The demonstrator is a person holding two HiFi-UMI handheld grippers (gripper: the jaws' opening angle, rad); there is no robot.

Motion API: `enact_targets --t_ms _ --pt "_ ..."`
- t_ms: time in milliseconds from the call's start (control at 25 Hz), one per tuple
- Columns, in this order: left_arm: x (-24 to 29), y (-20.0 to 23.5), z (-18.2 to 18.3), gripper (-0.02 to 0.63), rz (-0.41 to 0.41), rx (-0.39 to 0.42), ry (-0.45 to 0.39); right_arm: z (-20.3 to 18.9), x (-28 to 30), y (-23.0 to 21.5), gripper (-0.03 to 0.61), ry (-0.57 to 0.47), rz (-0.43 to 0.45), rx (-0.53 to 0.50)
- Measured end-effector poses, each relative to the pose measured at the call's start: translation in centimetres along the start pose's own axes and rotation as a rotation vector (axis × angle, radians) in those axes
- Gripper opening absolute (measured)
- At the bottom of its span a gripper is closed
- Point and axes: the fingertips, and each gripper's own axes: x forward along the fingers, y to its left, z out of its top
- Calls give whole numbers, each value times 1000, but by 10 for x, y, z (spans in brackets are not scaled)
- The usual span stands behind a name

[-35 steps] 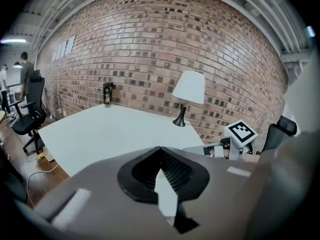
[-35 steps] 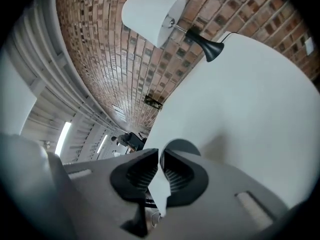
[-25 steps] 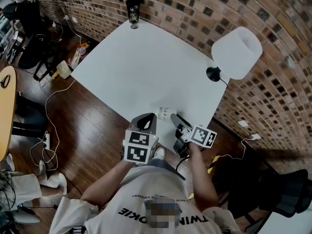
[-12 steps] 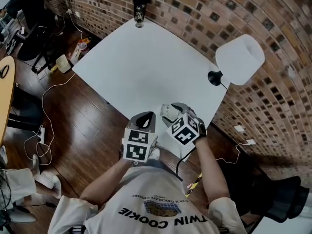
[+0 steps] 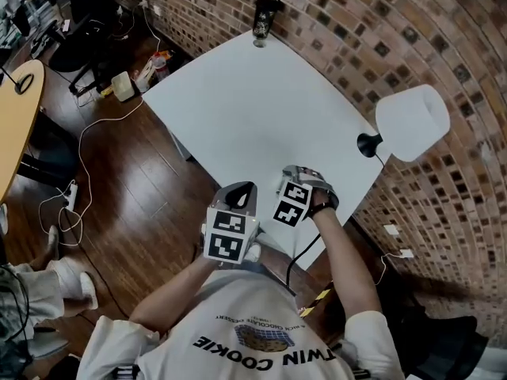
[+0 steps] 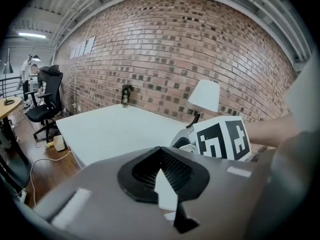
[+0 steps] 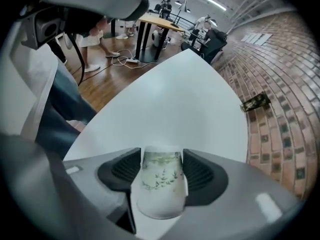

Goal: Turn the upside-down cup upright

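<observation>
A white cup [image 7: 161, 184] with a green leaf print stands between the pads of my right gripper [image 7: 161, 155], narrow end toward the table [image 7: 190, 99], wide end toward the camera. The jaws are opening and the pads sit beside the cup's sides without squeezing it. In the head view the right gripper [image 5: 298, 179] points steeply down at the table's near edge [image 5: 238, 101] and hides the cup. My left gripper [image 5: 240, 190] hovers just left of it, off the table's edge, shut with nothing in it [image 6: 160, 151].
A white-shaded lamp [image 5: 412, 121] on a black base stands at the table's right corner by the brick wall. A dark bottle [image 5: 265, 18] stands at the far corner. Cables [image 5: 87, 172] lie on the wood floor left; a round wooden table [image 5: 12, 117] is farther left.
My right gripper has rolled over with the cup, sunk toward the table edge, and its jaws have spread apart. The left gripper has shifted slightly.
</observation>
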Motion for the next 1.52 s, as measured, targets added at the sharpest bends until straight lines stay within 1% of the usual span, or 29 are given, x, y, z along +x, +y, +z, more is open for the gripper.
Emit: enact_targets --t_ms 160,240,280,360,440,640,760,960,1080,1200,1280,1440,1520 --pt "-6 7 -2 5 18 -10 -5 -1 5 4 252 43 17 -42" --pt "-7 8 -3 5 21 -12 -5 1 4 5 250 37 23 -40" --pt "-7 7 -4 5 21 -12 -5 4 1 5 250 17 27 -21" --pt "-7 5 -4 5 16 -9 -3 10 -8 4 250 -51 31 56" --pt "-6 1 -4 5 8 -3 -1 14 -19 -1 250 -128 25 159" --pt "3 -13 -1 5 -22 21 2 10 -47 -16 250 -290 -32 387" --pt "8 -22 3 5 -38 36 5 5 -61 -23 250 -417 -57 544" --pt "16 -36 3 5 -61 64 20 -16 -70 -35 250 -591 -162 761" --pt "18 -40 3 5 -65 79 30 -20 -73 -38 250 -701 -201 876" --pt "19 -41 0 5 -61 92 42 -24 -74 -38 250 -807 -240 978" --pt "19 -42 -3 5 -59 99 52 -28 -71 -37 252 -854 -271 1030" --pt "17 -39 -4 5 -47 109 63 -34 -66 -33 250 -917 -325 1114" --pt "16 -38 -3 5 -42 116 59 -36 -67 -31 250 -928 -343 1130"
